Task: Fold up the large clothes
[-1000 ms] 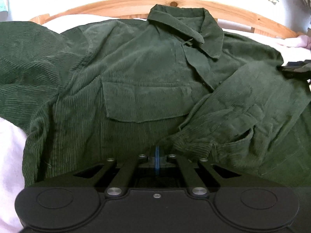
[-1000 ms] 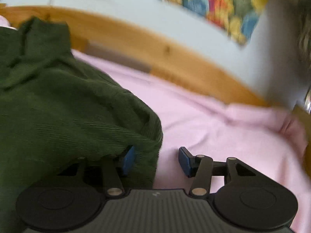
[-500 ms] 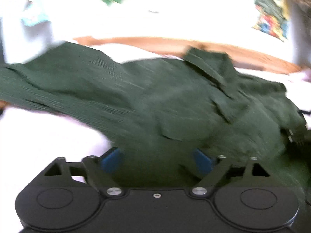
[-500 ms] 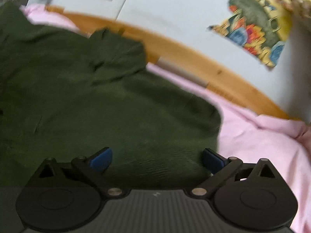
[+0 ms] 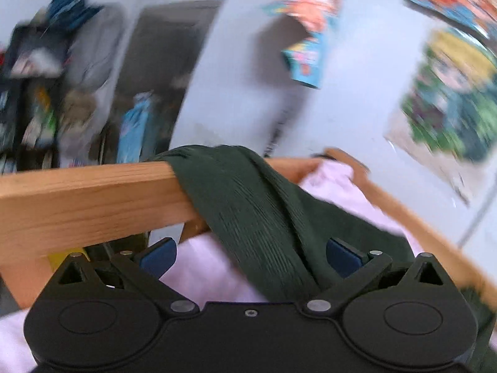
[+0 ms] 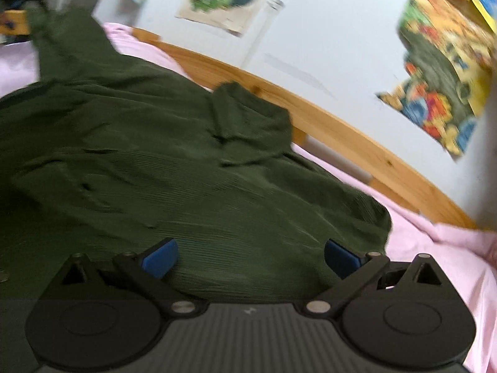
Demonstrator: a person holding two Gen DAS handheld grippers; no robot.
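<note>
A dark green corduroy shirt (image 6: 174,168) lies spread on a pink sheet (image 6: 435,248), collar (image 6: 248,118) toward the wooden bed rail. One sleeve (image 5: 248,205) stretches away and drapes over the wooden end rail (image 5: 87,199) in the left wrist view. My left gripper (image 5: 251,256) is open, with the sleeve lying between its blue pads, not pinched. My right gripper (image 6: 251,256) is open and empty just above the shirt's near edge. Both views are blurred.
A curved wooden bed frame (image 6: 357,136) runs along the wall behind the shirt. Colourful posters (image 6: 444,71) hang on the pale wall. A doorway and hanging clothes (image 5: 87,71) show beyond the end rail. Pink sheet lies to the right of the shirt.
The left gripper, shut one second ago, has opened and swung left toward the sleeve on the end rail. The right gripper has opened wide, let go of the shirt and pulled back.
</note>
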